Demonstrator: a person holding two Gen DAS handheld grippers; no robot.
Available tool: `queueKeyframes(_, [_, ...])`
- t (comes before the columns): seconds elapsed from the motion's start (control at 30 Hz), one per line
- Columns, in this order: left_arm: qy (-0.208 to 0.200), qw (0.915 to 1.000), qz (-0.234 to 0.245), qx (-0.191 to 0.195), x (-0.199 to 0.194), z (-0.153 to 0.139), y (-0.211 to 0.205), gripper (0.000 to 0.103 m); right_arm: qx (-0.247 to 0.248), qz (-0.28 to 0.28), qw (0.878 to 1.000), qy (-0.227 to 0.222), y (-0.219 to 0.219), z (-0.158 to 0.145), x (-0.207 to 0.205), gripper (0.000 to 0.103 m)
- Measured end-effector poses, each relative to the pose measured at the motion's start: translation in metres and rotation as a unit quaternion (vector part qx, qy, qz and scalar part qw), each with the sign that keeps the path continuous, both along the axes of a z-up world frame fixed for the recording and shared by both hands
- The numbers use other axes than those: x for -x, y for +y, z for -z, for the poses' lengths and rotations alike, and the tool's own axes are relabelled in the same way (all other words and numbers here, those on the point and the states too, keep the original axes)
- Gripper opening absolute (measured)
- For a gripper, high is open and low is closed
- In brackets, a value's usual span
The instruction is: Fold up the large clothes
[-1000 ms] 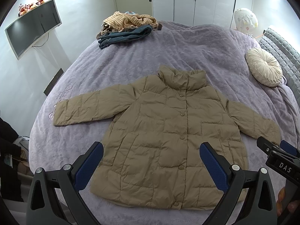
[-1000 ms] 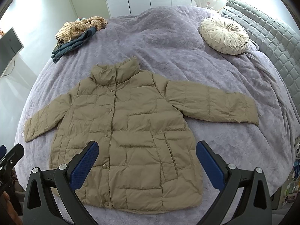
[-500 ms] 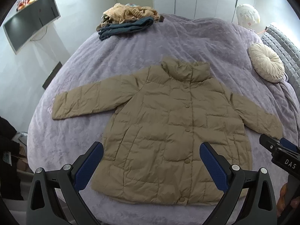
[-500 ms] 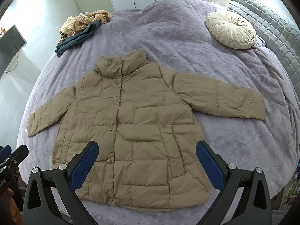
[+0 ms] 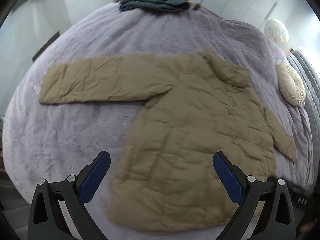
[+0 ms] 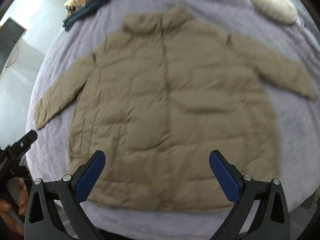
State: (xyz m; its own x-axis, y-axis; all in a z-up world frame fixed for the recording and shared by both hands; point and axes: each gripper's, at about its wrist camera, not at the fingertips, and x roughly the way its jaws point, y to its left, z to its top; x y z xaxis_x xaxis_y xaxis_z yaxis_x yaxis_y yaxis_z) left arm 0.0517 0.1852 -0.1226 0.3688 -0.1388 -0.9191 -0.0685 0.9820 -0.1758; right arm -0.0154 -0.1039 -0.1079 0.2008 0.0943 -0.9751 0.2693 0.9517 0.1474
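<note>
The left gripper hangs with its jaws spread wide and nothing between them, above the hem corner of the tan jacket on the side of the long outstretched sleeve. The right gripper is likewise wide open and empty, hovering over the middle of the jacket's hem. The jacket lies face up and fully spread on the lilac bedspread, both sleeves out to the sides, collar pointing away from the grippers. Beyond the collar sits a heap of other clothes; off the jacket's far shoulder rests a round cream cushion.

No fold has been made yet, so this looks like the approach before the first one. The likely next move is to bring a sleeve in across the body: each gripper would need to reach out to a cuff or shoulder, close on the puffy fabric with enough bite to hold it, and carry it over without dragging the whole jacket along the bedspread.

Compared with half a second ago, both views are motion-blurred and the jacket fills more of them. The left view has swung toward the long sleeve side, and the right sits lower and closer over the jacket's body. The jacket itself has not shifted.
</note>
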Motion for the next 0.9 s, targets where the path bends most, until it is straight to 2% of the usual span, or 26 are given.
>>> queueKeyframes(0.1, [0.007,0.9988,-0.034,0.035,-0.018,0.033,0.043,0.103,0.011,0.007,1.0,0.025,0.022,0.029,-0.007,0.103])
queueKeyframes(0.2, [0.005,0.9936,-0.079,0.08,-0.041,0.074,0.085,0.103,0.022,-0.01,0.999,0.027,0.041,0.048,-0.016,0.103])
queueKeyframes(0.4, [0.004,0.9724,-0.16,0.17,-0.088,0.151,0.146,0.103,0.023,-0.035,0.999,0.003,0.068,0.07,-0.039,0.103])
queueKeyframes(0.5, [-0.008,0.9621,-0.181,0.204,-0.111,0.175,0.161,0.103,0.018,-0.048,0.999,-0.016,0.081,0.077,-0.055,0.103])
queueKeyframes(0.6, [-0.031,0.9583,-0.187,0.213,-0.132,0.18,0.171,0.103,0.02,-0.066,0.997,-0.033,0.095,0.081,-0.072,0.103])
queueKeyframes(0.73, [-0.065,0.9597,-0.187,0.199,-0.159,0.172,0.189,0.103,0.02,-0.084,0.995,-0.047,0.11,0.085,-0.103,0.103])
queueKeyframes(0.9, [-0.089,0.9552,-0.218,0.18,-0.176,0.168,0.213,0.102,0.012,-0.094,0.991,-0.093,0.13,0.083,-0.152,0.102])
